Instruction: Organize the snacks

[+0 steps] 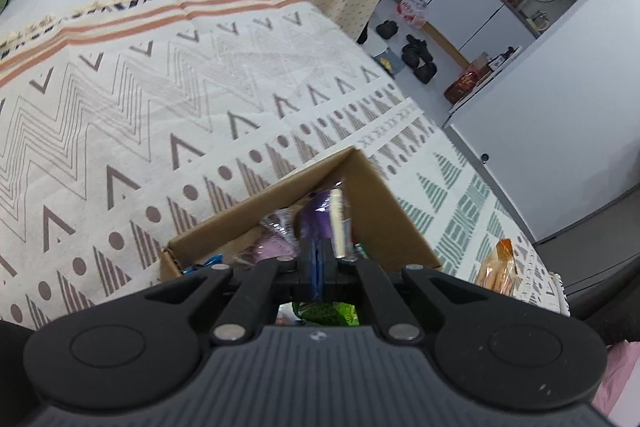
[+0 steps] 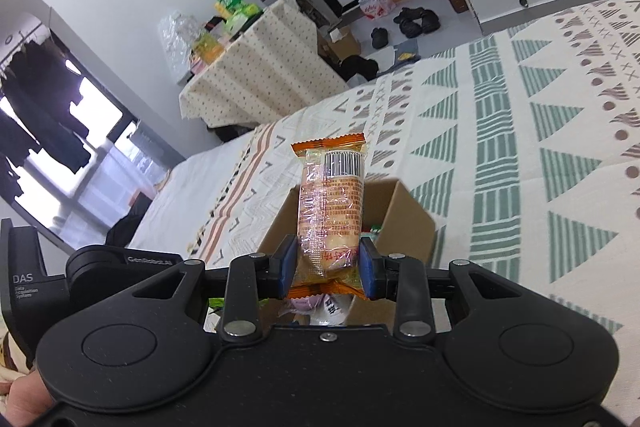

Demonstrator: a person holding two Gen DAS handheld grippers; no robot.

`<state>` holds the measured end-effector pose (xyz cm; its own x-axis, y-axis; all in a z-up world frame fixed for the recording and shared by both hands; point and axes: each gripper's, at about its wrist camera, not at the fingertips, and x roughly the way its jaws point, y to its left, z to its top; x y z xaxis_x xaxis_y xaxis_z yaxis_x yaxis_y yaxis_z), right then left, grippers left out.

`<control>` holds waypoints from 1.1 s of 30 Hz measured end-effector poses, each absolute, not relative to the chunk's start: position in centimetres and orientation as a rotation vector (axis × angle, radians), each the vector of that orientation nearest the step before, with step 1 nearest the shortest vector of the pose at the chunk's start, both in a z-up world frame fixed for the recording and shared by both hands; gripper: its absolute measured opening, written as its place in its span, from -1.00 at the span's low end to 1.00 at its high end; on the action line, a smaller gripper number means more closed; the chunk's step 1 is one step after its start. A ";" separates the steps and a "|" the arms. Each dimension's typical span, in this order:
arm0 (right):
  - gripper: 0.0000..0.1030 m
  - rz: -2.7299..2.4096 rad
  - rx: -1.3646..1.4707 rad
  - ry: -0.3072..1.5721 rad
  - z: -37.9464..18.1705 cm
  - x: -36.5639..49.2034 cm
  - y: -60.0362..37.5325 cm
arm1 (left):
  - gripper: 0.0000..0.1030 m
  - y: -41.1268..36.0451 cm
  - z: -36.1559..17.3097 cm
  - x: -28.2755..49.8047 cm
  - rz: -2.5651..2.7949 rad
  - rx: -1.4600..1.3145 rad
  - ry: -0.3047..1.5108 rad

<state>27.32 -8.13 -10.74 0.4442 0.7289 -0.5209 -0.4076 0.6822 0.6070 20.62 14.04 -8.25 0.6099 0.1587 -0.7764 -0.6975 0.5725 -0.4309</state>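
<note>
1. Snack pack (image 2: 330,211), orange-ended wrapper, upright in the right gripper (image 2: 329,269), jaws clamped on it, above the cardboard box (image 2: 408,223).
2. Left gripper (image 1: 319,259) over the box on the bed (image 1: 160,107), jaws pressed together, holding nothing.

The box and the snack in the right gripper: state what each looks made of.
Box: apparently plain brown cardboard, matte, with thin folded walls. Snack: glossy clear plastic film with orange crimped ends and a printed barcode, held in the right gripper.
</note>
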 end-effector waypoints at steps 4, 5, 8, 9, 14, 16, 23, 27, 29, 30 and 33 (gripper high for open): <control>-0.38 0.743 0.415 0.860 -11.0 27.4 -6.7 | -0.95 15.2 -9.4 20.8 0.574 -0.830 0.818; -0.38 0.746 0.414 0.863 -11.1 27.4 -6.4 | -0.91 15.4 -9.6 20.9 0.572 -0.838 0.831; -0.38 0.744 0.406 0.874 -11.3 27.6 -5.7 | -0.90 16.0 -9.7 20.9 0.560 -0.845 0.857; -0.38 0.743 0.406 0.875 -11.4 27.7 -5.5 | -0.88 16.2 -9.7 20.9 0.562 -0.842 0.865; 0.15 0.740 0.341 0.835 -10.8 27.3 -4.8 | -0.51 16.8 -9.1 20.8 0.561 -0.831 0.869; 0.31 0.725 0.326 0.806 -10.7 27.0 -5.2 | -0.35 16.7 -9.1 20.9 0.554 -0.814 0.875; 0.31 0.645 0.390 0.849 -10.6 27.2 -7.3 | 0.04 15.7 -9.1 20.9 0.531 -0.769 0.932; 0.50 0.621 0.348 0.803 -8.9 25.9 -7.8 | 0.38 14.9 -8.7 20.7 0.519 -0.727 0.967; 0.51 0.606 0.331 0.802 -8.5 25.4 -8.2 | 0.50 14.5 -8.2 20.5 0.502 -0.716 0.959; 0.52 0.594 0.322 0.807 -8.3 25.1 -8.4 | 0.57 14.3 -7.8 20.4 0.490 -0.706 0.957; 0.54 0.547 0.303 0.819 -7.8 24.5 -9.0 | 0.64 13.5 -6.9 20.3 0.447 -0.671 0.967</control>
<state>24.46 -8.98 -7.75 0.5566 0.5690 -0.6053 -0.3420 0.8209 0.4573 20.31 13.53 -6.86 0.5037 0.0545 -0.8622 -0.6219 0.7156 -0.3181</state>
